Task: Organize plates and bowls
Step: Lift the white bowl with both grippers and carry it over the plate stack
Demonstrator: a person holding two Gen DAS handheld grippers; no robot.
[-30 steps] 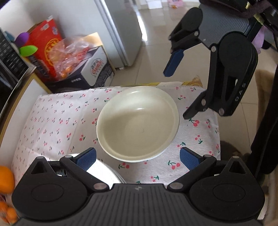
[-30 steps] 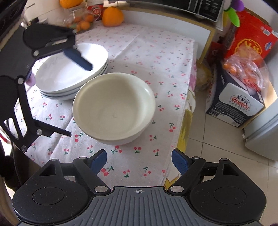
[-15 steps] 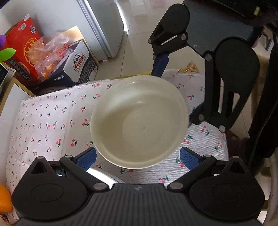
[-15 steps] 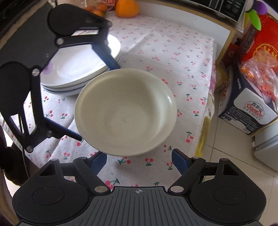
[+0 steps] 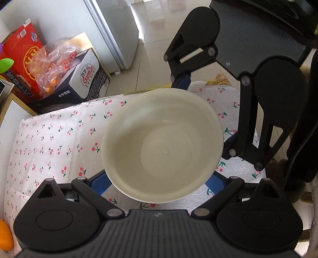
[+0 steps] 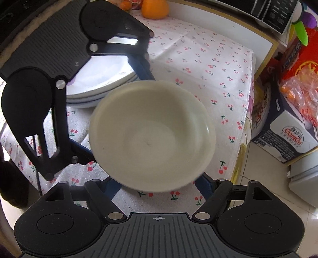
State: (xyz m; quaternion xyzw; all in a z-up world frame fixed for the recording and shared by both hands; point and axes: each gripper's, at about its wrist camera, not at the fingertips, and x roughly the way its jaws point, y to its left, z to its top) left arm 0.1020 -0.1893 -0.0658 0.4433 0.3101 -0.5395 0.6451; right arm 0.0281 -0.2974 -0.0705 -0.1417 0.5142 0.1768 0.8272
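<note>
Covering the table, cherry-print cloth (image 5: pixel 59 139) (tiled floor (image 5: pixel 155 53) beyond).

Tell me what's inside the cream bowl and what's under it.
The cream bowl is empty inside. Under it, cherry-print tablecloth shows around its rim; the cloth directly beneath is covered, so anything lying there, and whether the bowl touches the cloth, cannot be seen.

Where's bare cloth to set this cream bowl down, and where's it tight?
Free: the cherry tablecloth beyond the cream bowl, between the stacked white plates and the table's floor-side edge, up toward the orange. Crowded: the plate side, where the left gripper reaches in. Both grippers' jaws are closing around the bowl, right gripper nearest.
</note>
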